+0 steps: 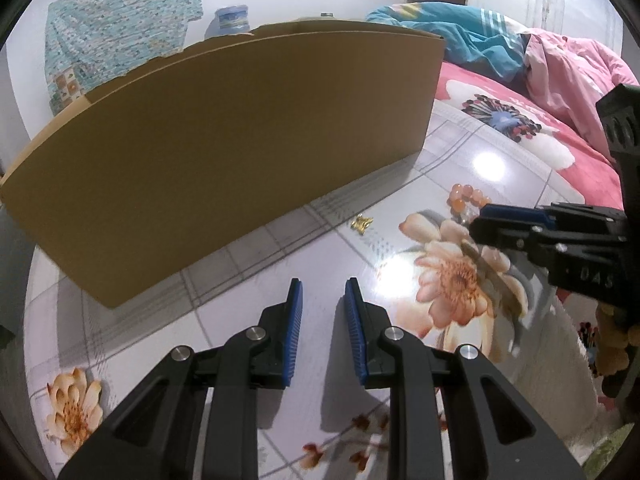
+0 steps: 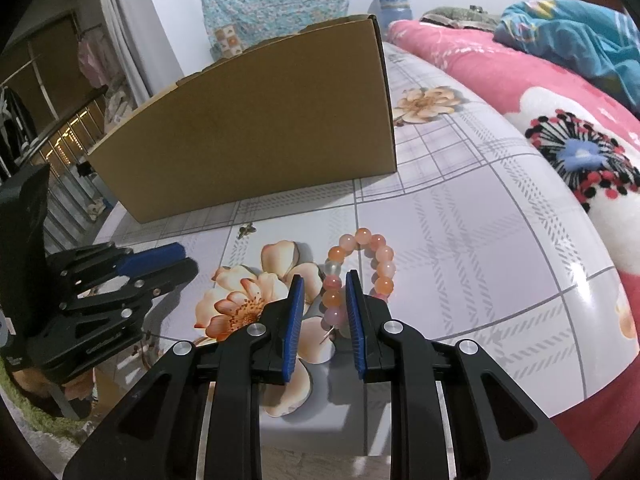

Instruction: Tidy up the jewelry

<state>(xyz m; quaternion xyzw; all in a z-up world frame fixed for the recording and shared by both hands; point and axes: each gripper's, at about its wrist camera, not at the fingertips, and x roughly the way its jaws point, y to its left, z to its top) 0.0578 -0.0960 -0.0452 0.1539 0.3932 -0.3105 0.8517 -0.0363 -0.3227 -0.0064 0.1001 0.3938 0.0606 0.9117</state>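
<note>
The left tool (image 1: pixel 323 292) is held over the flowered desk (image 1: pixel 248 300), its pads apart with nothing between them. The right tool (image 2: pixel 322 288) straddles one side of the orange bead bracelet (image 2: pixel 362 266); whether the beads are pinched cannot be told. A small gold piece (image 1: pixel 362 224), hard to identify, lies beside the cardboard box (image 1: pixel 224 152).

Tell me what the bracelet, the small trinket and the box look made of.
Bracelet: glossy translucent orange-pink beads, glass or polished stone, can't tell which.
Small trinket: gold-coloured and shiny, likely metal; too small to be sure.
Box: plain matte brown cardboard, with folded edges.
</note>
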